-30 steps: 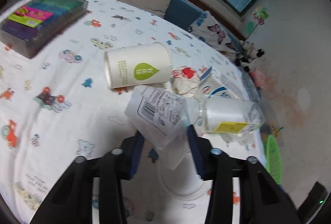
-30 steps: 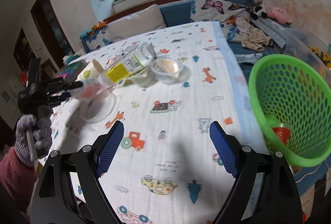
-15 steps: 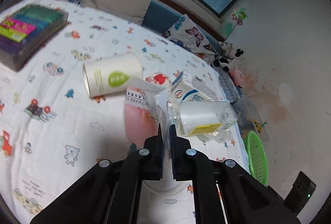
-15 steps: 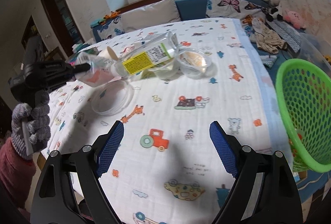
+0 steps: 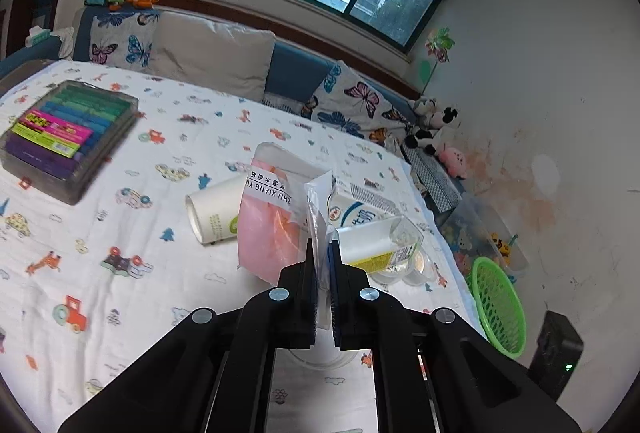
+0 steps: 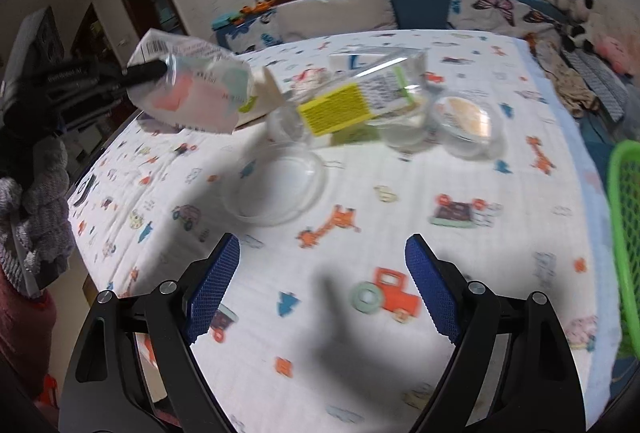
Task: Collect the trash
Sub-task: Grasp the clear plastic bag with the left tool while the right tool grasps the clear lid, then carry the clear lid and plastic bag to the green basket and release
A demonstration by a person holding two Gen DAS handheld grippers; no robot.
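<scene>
Right wrist view: left tongs (image 6: pixel 160 67) clenched on plastic bag (image 6: pixel 192 93), lifted above worktop (image 6: pixel 400 201); right tongs (image 6: pixel 322 289) released, bare cloth ahead; green basket (image 6: pixel 626 233) at right edge.

**Cartoon-print tabletop and what lies on it**

The tabletop (image 6: pixel 500 193) wears a white cloth printed with cars and animals. On it: a box of coloured sticks (image 5: pixel 66 137) at the far left, a paper cup (image 5: pixel 214 211) on its side, a milk carton (image 5: pixel 360 207), a clear bottle (image 6: pixel 360 101) on its side, a lidded tub (image 6: pixel 466 125) and a clear round lid (image 6: pixel 274 185).
</scene>
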